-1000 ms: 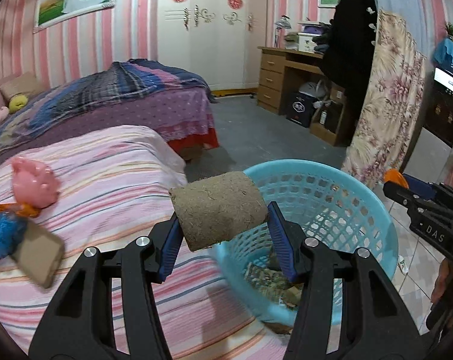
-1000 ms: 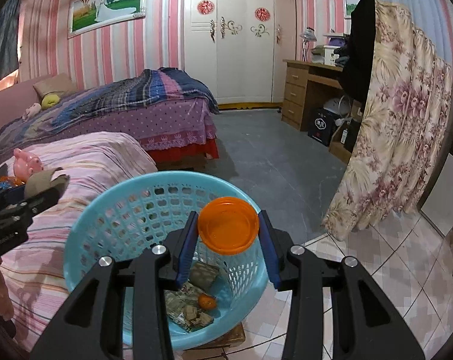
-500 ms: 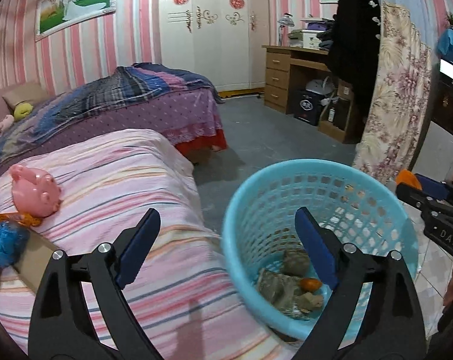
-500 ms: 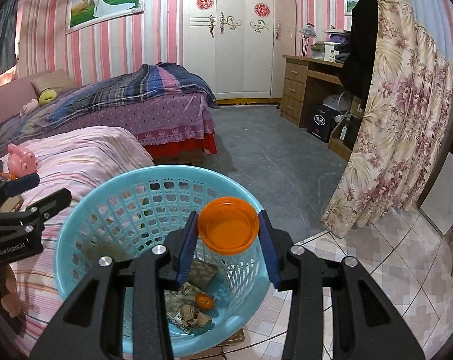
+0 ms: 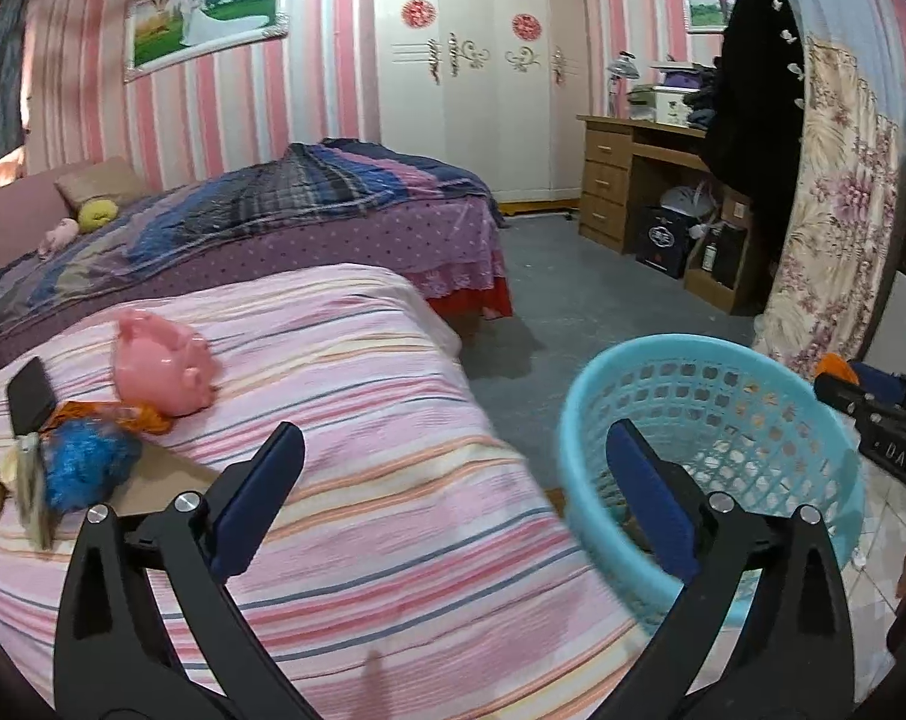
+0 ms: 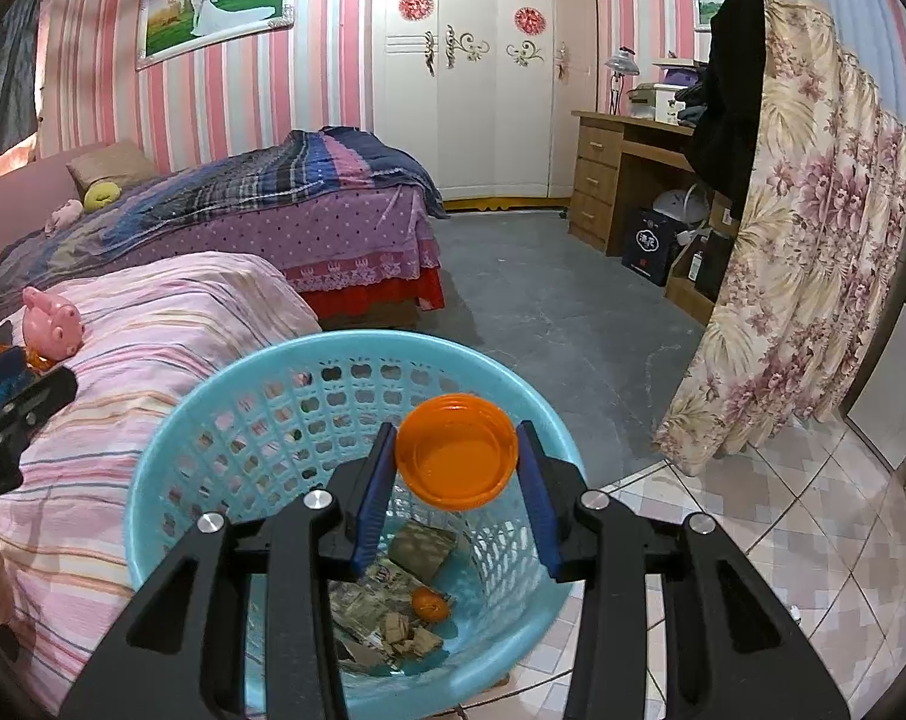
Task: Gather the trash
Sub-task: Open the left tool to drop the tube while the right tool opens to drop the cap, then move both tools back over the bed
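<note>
The left tongs (image 5: 453,483) have just been opening and stand released, nothing between them, over the striped bed (image 5: 357,372). The right tongs (image 6: 456,483) grasp an orange lid (image 6: 456,457) above the blue basket (image 6: 171,444), where a cardboard roll (image 6: 420,549) lies at 6 o'clock.

The blue basket (image 6: 171,462) stands open-topped hard against the striped bed (image 6: 153,348); grey floor (image 6: 543,300) beyond lies free.

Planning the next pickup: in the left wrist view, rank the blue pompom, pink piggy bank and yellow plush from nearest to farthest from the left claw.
1. Blue pompom, on the striped bed, left of the left claw.
2. Pink piggy bank, further up the same bed.
3. Yellow plush, on the far bed.
</note>
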A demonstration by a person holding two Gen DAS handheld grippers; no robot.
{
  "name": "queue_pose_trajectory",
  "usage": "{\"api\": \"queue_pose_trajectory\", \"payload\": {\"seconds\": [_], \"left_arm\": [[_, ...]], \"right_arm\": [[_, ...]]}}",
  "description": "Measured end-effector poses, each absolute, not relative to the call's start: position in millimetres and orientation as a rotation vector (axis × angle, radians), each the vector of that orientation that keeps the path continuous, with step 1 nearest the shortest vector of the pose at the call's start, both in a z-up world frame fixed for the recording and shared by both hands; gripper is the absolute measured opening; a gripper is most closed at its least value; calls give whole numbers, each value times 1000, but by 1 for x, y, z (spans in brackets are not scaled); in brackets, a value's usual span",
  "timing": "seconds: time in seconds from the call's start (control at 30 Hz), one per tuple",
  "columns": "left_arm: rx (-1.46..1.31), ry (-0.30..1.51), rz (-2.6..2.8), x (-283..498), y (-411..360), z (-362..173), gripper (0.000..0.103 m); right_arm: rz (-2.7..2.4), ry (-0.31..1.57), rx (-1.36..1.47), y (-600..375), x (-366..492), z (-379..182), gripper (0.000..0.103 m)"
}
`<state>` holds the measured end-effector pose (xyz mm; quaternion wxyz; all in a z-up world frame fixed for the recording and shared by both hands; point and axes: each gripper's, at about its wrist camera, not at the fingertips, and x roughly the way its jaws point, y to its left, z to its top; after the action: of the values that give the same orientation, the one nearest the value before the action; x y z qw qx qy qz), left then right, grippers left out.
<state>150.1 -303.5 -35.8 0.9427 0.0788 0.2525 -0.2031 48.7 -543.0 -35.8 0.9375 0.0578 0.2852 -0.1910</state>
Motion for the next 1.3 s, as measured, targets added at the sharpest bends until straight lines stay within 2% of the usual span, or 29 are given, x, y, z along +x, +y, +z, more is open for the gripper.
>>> {"api": "queue_pose_trajectory", "payload": {"seconds": [0.03, 0.07, 0.1, 0.13, 0.33, 0.7, 1.3], "left_arm": [[159, 513, -404, 150, -298, -35, 97], [153, 514, -398, 150, -293, -34, 97], [141, 515, -391, 150, -286, -32, 97], [132, 516, -386, 150, -282, -31, 97], [88, 501, -339, 147, -249, -21, 97], [36, 482, -193, 146, -161, -10, 97], [-30, 519, 44, 140, -1, -15, 97]], "right_arm": [[-389, 579, 118, -541, 50, -35, 41], [-388, 577, 118, -540, 51, -35, 48], [-389, 573, 121, -537, 53, -35, 66], [-387, 563, 126, -535, 53, -34, 75], [-387, 552, 108, -517, 59, -35, 89], [-338, 554, 97, -481, 73, -32, 91], [-170, 547, 29, -365, 110, -20, 92]]}}
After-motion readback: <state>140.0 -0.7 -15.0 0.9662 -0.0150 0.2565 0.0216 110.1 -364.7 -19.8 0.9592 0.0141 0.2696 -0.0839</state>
